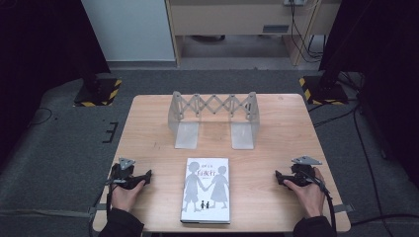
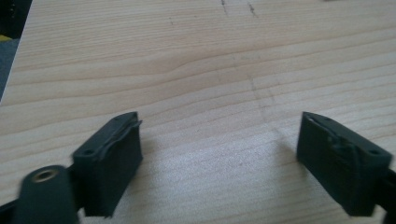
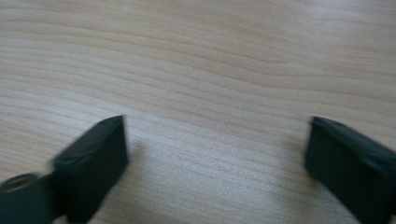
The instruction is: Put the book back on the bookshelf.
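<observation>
**Both grippers wide and empty beside the book**

High view: the book (image 1: 206,190) lies flat at the near middle of the counter (image 1: 148,128), in front of a grey folding rack (image 1: 212,118). The left gripper (image 1: 146,177) rests to its left and the right gripper (image 1: 277,176) to its right, each clear of the cover.

Left gripper view: the jaws stand wide apart over bare wood, holding nothing.

Right gripper view: the jaws are spread wide over bare wood, holding nothing.
</observation>
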